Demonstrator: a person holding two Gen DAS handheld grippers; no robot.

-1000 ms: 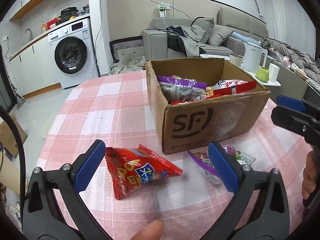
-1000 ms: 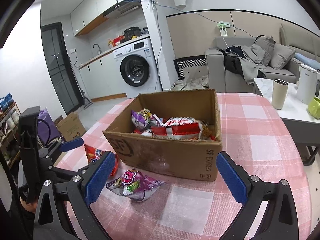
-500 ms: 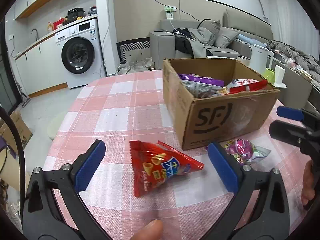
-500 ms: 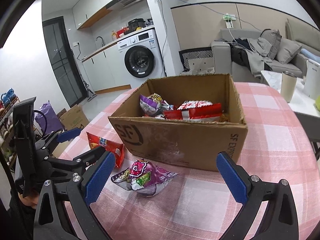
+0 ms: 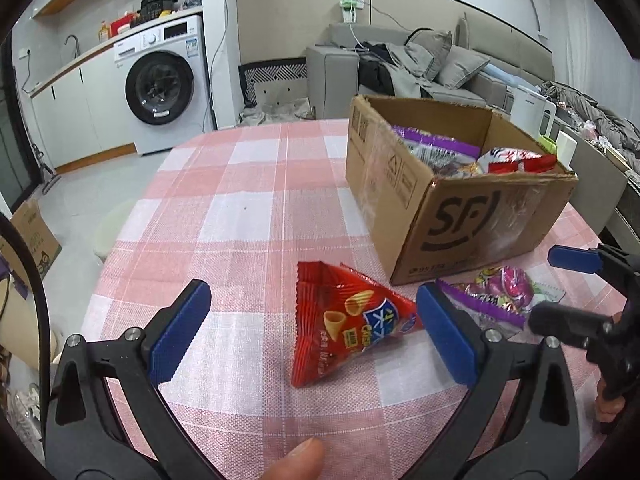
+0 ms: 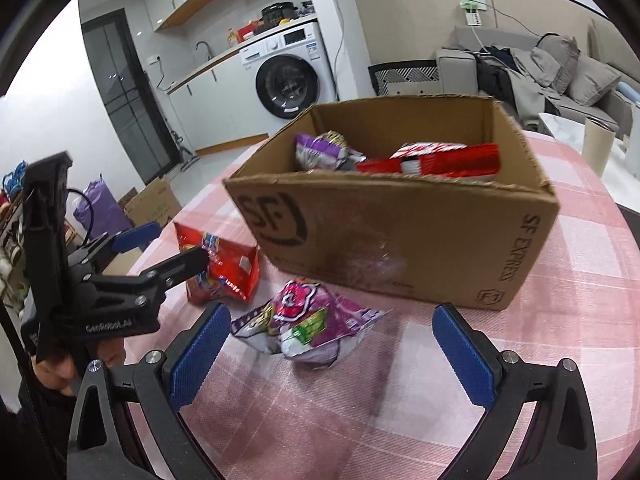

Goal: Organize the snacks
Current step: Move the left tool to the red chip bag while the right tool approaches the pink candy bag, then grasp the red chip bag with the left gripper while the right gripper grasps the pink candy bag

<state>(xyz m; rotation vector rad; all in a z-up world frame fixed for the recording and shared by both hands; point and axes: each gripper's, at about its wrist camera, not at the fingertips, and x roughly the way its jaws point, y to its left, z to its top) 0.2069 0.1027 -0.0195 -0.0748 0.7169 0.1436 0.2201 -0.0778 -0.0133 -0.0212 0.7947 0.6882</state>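
Note:
A cardboard box [image 5: 460,216] [image 6: 400,232] with several snack bags inside stands on the pink checked table. A red snack bag [image 5: 344,320] [image 6: 224,268] lies in front of it, between the open fingers of my left gripper [image 5: 312,340], nearer the right finger. A purple snack bag [image 5: 500,292] [image 6: 304,324] lies beside it, between the open fingers of my right gripper [image 6: 332,356]. Both grippers are empty and just above the table. Each gripper also shows in the other's view: the left gripper [image 6: 156,248] and the right gripper [image 5: 560,292].
The pink checked tablecloth [image 5: 240,208] covers a round table. A washing machine [image 5: 164,84], a grey sofa [image 5: 400,68] and a white side table with a kettle [image 5: 532,112] stand beyond it. A cardboard box [image 5: 32,236] sits on the floor at left.
Both grippers have moved closer to the table and to the bags. The left view has swung left, so the red bag now lies toward its right finger. The bags have not moved.

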